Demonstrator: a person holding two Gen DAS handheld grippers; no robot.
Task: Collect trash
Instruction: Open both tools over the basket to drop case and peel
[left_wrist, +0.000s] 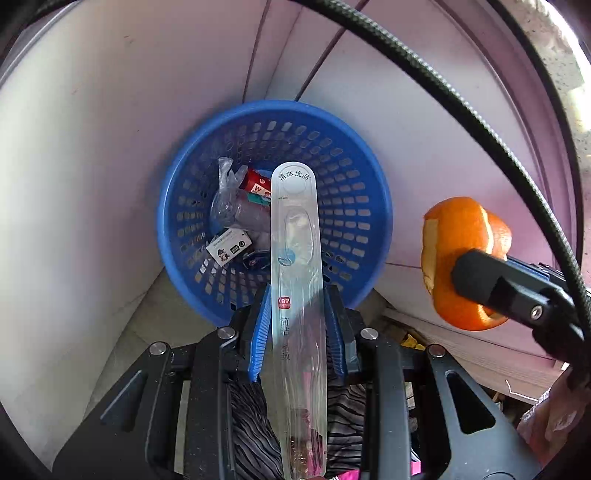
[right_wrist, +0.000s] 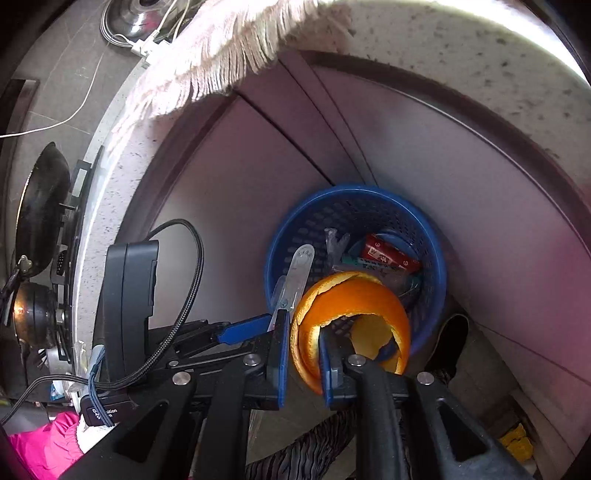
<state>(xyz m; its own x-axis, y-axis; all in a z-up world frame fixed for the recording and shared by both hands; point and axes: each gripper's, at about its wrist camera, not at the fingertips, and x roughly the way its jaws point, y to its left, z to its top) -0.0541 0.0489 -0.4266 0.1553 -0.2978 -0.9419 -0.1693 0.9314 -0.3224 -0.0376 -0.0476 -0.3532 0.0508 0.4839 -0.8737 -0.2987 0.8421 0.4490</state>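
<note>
Left gripper (left_wrist: 298, 325) clamped on clear toothbrush pack (left_wrist: 297, 280), tip over blue basket (left_wrist: 354, 140) rim. Right gripper (right_wrist: 303, 363) pinching orange peel (right_wrist: 354, 299), narrowly parted, beside rim; cabinet doors (left_wrist: 110, 166) close behind.

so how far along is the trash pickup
Done: the blue basket already holds wrappers, a red carton and crumpled plastic. In hand: the left tongs grip a clear toothbrush package above the basket, and the right tongs pinch an orange peel. Left: drop both in; neither is released yet.
</note>
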